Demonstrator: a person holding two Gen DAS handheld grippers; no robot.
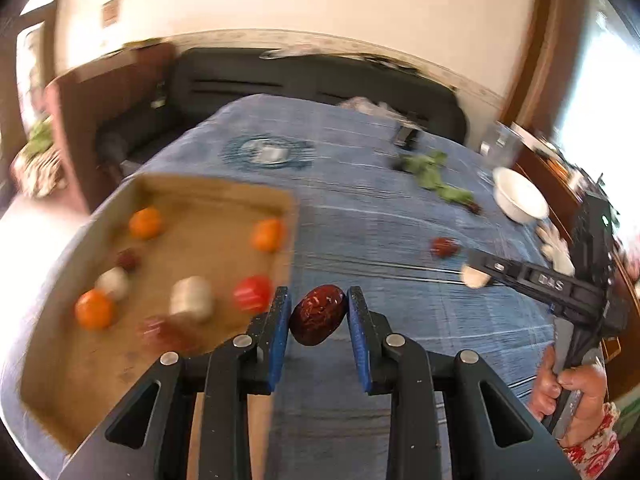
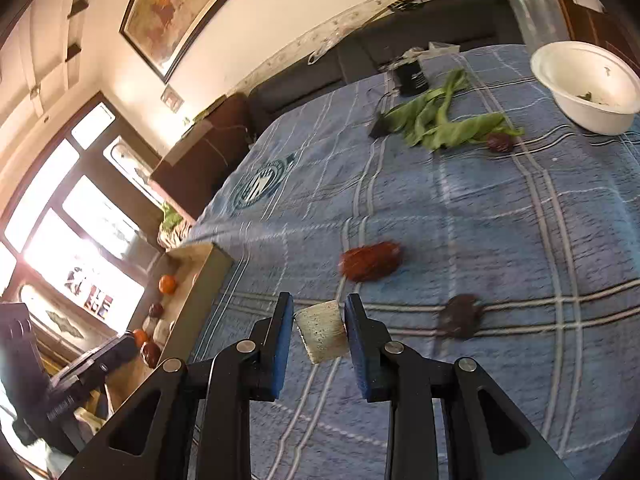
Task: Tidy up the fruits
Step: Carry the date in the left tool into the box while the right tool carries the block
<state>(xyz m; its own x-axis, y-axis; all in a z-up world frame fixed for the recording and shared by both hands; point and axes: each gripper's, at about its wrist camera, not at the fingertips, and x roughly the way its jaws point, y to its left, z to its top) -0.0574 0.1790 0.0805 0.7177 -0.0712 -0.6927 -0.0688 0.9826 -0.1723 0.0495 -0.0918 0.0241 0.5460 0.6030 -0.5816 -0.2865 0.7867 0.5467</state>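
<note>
Closest to the left wrist camera, the left gripper [image 1: 318,312] is seen closed on a dark red date [image 1: 318,315], its blue-padded fingers [image 1: 279,332] pressed against both sides of the fruit, which is held clear of the blue plaid cloth [image 1: 400,240] covering the bench. Just left of the fingers, a shallow cardboard tray [image 1: 80,360] is seen lying on the cloth; blurred fruit is recorded inside it: three oranges [image 1: 95,309], a red fruit [image 1: 252,293], two pale pieces [image 1: 191,298] and some dark red ones. Toward the right edge of that view, the right gripper [image 1: 476,274] is seen held by a hand [image 1: 572,388] in a floral sleeve.

In the right wrist view, the right gripper [image 2: 318,326] is closed on a pale, speckled cylindrical piece [image 2: 323,330], gripped between its fingers [image 2: 280,340] above the cloth. Just beyond it, a red date [image 2: 370,266] lies on the cloth, with a darker flat fruit [image 2: 460,316] near it to the right. Farther off, green leaves [image 2: 440,120] are spread on the cloth, a small dark fruit [image 2: 500,142] touching their right end. A white bowl [image 2: 588,108] stands at the far right, well apart from the tray.
</note>
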